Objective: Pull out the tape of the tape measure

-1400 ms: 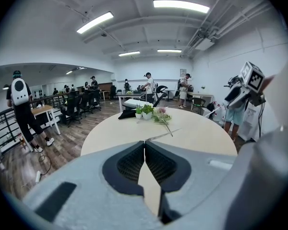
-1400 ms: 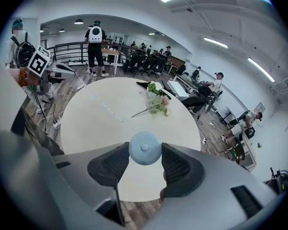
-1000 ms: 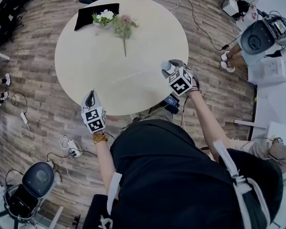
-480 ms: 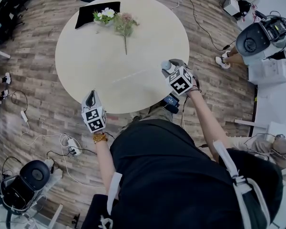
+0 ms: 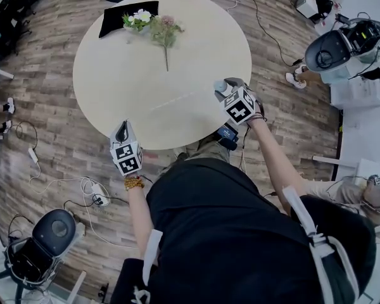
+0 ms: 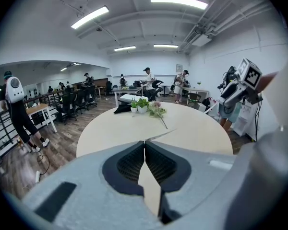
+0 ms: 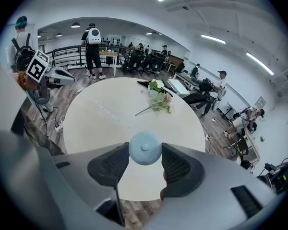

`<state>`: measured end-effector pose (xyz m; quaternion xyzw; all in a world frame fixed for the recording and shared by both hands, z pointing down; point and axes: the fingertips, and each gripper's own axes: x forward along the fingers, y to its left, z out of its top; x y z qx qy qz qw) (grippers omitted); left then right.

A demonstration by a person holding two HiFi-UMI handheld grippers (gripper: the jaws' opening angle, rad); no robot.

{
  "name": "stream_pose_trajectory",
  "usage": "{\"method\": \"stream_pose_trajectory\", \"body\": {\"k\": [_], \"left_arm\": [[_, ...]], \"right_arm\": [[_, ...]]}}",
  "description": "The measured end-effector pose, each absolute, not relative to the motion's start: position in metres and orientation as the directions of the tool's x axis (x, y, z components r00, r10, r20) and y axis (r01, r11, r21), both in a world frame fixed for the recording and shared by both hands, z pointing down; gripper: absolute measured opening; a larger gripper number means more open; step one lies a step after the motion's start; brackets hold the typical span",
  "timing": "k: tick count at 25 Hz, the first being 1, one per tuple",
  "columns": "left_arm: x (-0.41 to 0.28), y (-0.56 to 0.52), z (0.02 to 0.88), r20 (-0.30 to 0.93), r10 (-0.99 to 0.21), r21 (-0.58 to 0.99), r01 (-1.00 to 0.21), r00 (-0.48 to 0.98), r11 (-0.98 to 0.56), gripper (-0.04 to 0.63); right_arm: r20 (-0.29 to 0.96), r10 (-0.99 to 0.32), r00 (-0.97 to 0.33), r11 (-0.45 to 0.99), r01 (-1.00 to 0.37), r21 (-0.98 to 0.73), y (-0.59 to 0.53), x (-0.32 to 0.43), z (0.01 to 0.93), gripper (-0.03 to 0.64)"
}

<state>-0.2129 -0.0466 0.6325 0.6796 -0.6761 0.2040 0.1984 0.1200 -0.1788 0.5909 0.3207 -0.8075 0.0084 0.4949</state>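
No words or numbers are legible; only square black-and-white markers sit on the left cube (image 5: 126, 159) and right cube (image 5: 239, 108).

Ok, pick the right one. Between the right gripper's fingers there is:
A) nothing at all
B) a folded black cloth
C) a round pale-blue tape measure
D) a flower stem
C: in the right gripper view, the right gripper has its fingers on either side of the round pale-blue tape measure, while the flowers and black cloth lie far across the table.
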Motion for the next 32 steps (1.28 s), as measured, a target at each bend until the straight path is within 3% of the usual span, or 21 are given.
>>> {"method": "stream_pose_trajectory", "body": {"k": [32], "left_arm": [[-0.211, -0.074, 0.701, 0.674, -0.734, -0.039, -0.988, 0.086, -0.152, 0.017]], "right_arm": [[0.872, -0.388, -0.300, 0.818, -0.547, 0.176, -0.188, 0.131, 0.673, 0.215]]}}
